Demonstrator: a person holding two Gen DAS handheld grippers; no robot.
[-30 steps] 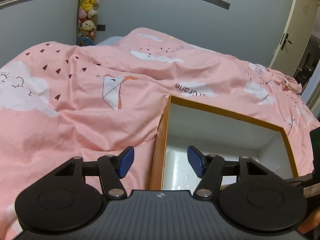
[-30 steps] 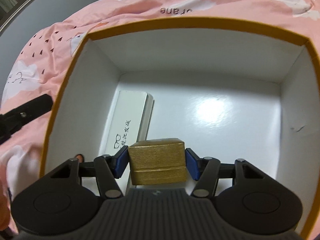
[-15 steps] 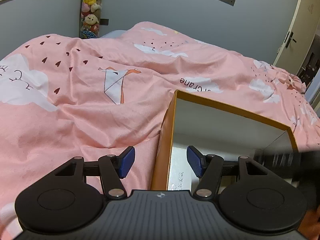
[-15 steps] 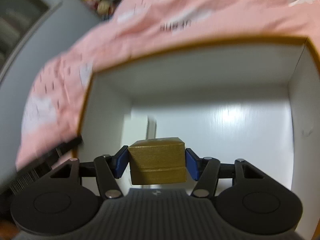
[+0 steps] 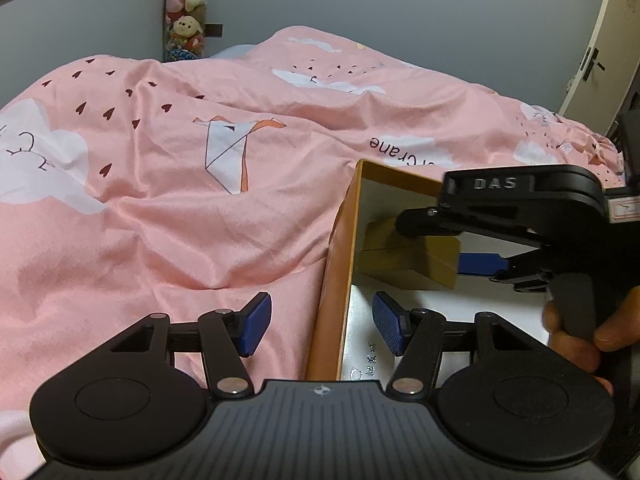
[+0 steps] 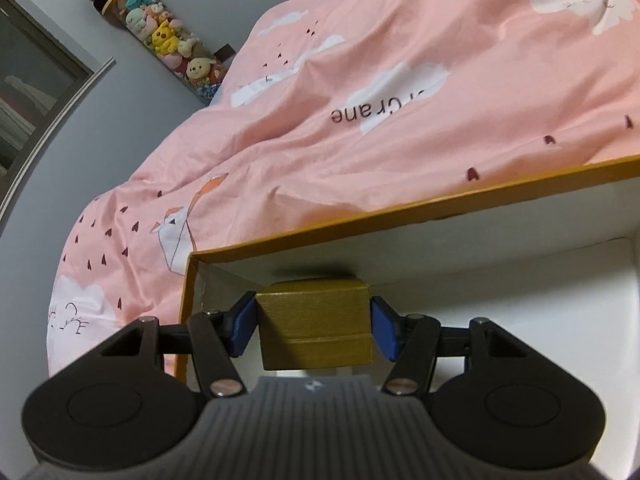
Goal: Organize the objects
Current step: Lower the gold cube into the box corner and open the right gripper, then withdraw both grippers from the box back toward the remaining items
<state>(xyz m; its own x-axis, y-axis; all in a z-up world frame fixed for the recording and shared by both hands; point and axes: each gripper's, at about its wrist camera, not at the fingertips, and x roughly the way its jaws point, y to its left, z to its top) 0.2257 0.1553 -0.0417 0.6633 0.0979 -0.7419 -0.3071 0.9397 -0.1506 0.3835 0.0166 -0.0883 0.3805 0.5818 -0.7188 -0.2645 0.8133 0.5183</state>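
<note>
One orange-rimmed box (image 6: 400,216): your right gripper (image 6: 314,326) clamps one gold case (image 6: 314,320) near its 9 o'clock wall. Your left gripper (image 5: 320,324), closing, straddles that wall (image 5: 332,280) unpressed. One white case (image 5: 368,360) lies inside.

L gripper (image 5: 322,328) jaws closing, nothing gripped; R gripper (image 6: 314,326) clamps gold box (image 6: 314,326).

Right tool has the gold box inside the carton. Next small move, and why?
Probably lower the gold box to the orange carton's floor near the far-left corner, then release. The right tool grips it above the floor, beside the white case.
</note>
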